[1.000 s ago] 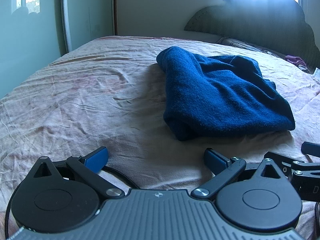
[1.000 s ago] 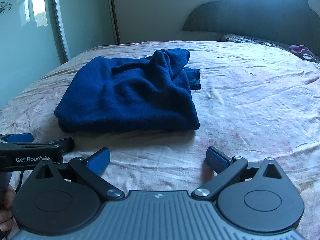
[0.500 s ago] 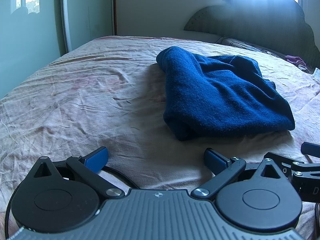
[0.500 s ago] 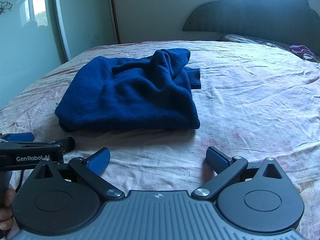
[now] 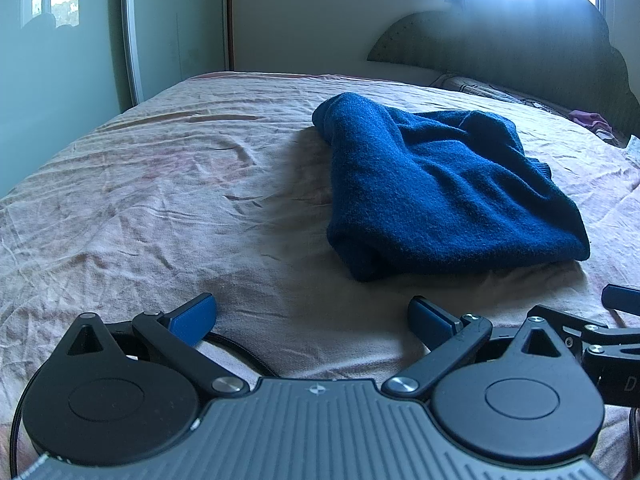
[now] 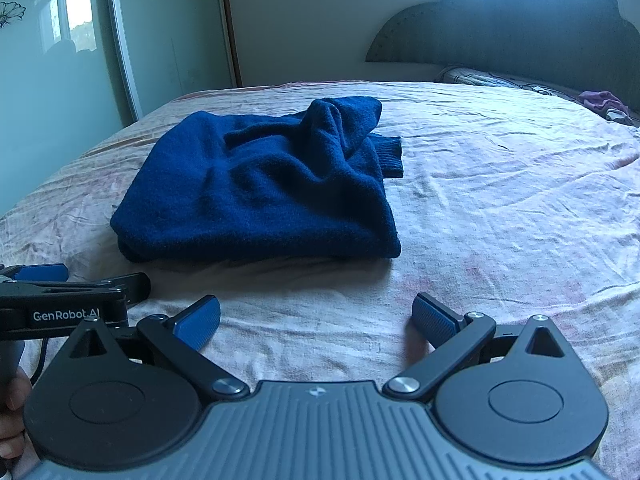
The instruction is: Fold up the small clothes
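A dark blue knitted sweater (image 5: pixel 436 188) lies folded into a thick bundle on the pink bedsheet (image 5: pixel 160 208); in the right wrist view the sweater (image 6: pixel 264 188) sits left of centre with a ribbed cuff sticking out at its far right. My left gripper (image 5: pixel 312 316) is open, low over the sheet, short of the sweater's near left corner, with nothing between its blue pads. My right gripper (image 6: pixel 316 316) is open too, just in front of the sweater's near right corner. Each gripper shows at the edge of the other's view.
The bed runs to a dark padded headboard (image 6: pixel 520 28) at the back. A purple cloth (image 6: pixel 604 102) lies by the pillows at the far right. A mirrored wardrobe door (image 6: pixel 60 60) stands along the left side. A hand (image 6: pixel 12 412) holds the left tool's handle.
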Demonstrator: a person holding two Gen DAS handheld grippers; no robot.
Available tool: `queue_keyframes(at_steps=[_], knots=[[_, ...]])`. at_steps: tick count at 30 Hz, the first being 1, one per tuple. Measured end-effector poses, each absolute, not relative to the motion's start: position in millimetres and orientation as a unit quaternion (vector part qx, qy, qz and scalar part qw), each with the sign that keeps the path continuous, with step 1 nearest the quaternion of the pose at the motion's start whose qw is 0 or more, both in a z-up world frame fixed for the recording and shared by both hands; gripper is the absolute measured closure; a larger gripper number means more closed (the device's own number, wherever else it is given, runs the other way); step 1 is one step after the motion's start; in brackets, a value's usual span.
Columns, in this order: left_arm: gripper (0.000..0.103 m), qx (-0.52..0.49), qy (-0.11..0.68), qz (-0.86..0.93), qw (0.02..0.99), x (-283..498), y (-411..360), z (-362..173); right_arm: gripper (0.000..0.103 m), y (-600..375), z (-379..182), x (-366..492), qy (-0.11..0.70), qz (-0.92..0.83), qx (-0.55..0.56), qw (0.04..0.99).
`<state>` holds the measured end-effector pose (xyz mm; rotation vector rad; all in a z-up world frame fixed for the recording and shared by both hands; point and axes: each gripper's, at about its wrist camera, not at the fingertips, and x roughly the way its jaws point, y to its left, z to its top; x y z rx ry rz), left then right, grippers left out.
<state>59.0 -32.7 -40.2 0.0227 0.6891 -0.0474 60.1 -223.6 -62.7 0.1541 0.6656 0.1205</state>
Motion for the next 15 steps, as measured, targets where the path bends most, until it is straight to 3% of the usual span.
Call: queue_keyframes(at_steps=[15], knots=[[0.0, 0.01, 0.337, -0.024, 0.941, 58.6, -32.3, -39.7, 0.0, -223.3, -62.7, 60.4, 0.326, 0.059, 0.075, 0.94]])
